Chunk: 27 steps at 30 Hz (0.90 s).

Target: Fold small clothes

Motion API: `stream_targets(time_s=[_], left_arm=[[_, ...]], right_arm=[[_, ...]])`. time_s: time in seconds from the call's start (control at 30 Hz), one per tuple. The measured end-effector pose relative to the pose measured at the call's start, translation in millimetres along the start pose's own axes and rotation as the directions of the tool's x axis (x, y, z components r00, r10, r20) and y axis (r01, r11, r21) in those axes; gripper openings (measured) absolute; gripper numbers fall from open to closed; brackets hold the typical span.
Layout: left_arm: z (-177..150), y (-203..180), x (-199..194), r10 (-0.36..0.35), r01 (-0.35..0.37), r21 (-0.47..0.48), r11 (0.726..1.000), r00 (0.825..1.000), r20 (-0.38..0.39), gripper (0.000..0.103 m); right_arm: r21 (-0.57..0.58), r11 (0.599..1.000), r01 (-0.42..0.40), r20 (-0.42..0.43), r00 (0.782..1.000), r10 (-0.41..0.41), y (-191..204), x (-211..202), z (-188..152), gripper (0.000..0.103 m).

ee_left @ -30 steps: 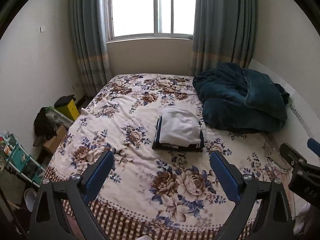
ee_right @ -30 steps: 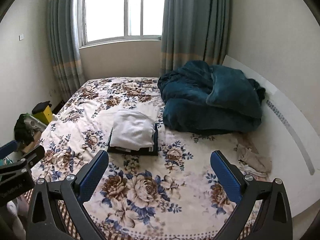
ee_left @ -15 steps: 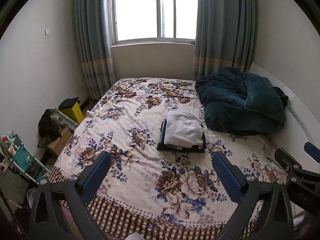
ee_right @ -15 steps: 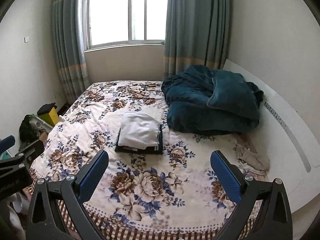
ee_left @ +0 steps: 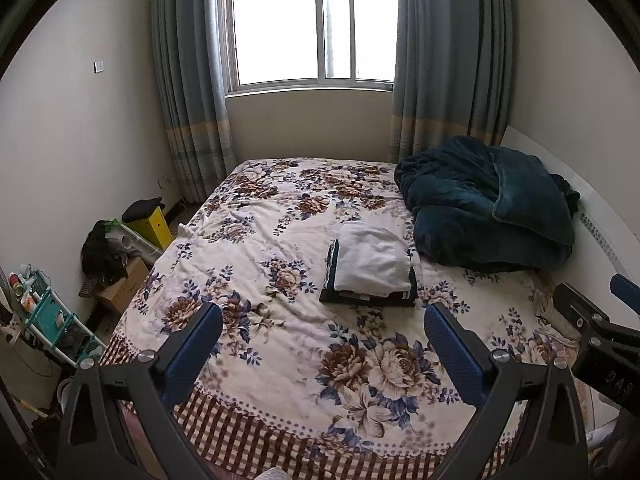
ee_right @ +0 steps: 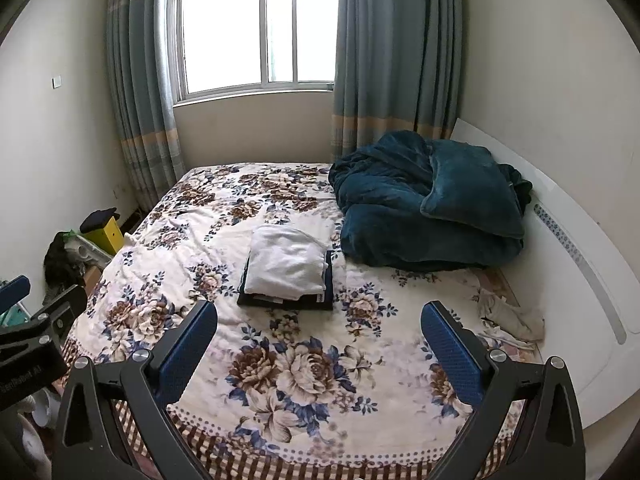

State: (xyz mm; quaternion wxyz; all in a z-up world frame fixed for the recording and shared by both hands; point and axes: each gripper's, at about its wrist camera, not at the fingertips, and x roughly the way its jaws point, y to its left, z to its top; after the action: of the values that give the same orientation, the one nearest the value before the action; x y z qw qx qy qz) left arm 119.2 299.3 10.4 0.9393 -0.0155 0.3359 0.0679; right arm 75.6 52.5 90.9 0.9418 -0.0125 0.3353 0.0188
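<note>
Pulling farther back from the floral bed point(ee_left: 280, 248), the left gripper point(ee_left: 322, 344) and right gripper point(ee_right: 319, 338) hang with jaws spread wide, holding nothing. Folded clothes point(ee_right: 286, 268) sit stacked mid-bed, smaller than before, beside a teal blanket point(ee_right: 428, 208).

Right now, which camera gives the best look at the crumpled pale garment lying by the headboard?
The right wrist view: the crumpled pale garment lies in full view on the bedspread beside the white headboard. In the left wrist view the right tool covers most of it, leaving only a sliver.
</note>
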Motion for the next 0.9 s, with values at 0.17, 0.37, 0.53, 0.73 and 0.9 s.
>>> stream_targets(time_s=[0.17,0.37,0.53,0.73,0.9], left_arm=[[0.5,1.0,0.3,-0.002,0.002,0.001,1.0,1.0,0.004,0.103],[0.6,1.1,0.5,0.0,0.0,-0.004,1.0,1.0,0.003,0.103],[0.5,1.3,-2.0,0.006,-0.006,-0.008,1.0,1.0,0.005,0.103],[1.7,1.7,-3.7,0.009,-0.009,-0.008,1.0,1.0,0.007,0.103],[3.1,2.0,-5.7,0.006,-0.006,-0.004,1.0,1.0,0.014,0.103]], right_arm=[[-0.005,1.0,-0.008,0.001,1.0,0.008,4.6,0.7,1.6,0.103],[-0.002,1.0,-0.021,0.003,1.0,0.021,7.9,1.7,2.7,0.103],[-0.006,1.0,-0.027,0.0,1.0,0.027,9.4,3.6,3.7,0.103],[-0.009,1.0,-0.026,-0.001,1.0,0.026,12.5,5.7,3.9,0.103],[0.003,1.0,-0.027,-0.003,1.0,0.027,13.8,4.8,0.9,0.103]])
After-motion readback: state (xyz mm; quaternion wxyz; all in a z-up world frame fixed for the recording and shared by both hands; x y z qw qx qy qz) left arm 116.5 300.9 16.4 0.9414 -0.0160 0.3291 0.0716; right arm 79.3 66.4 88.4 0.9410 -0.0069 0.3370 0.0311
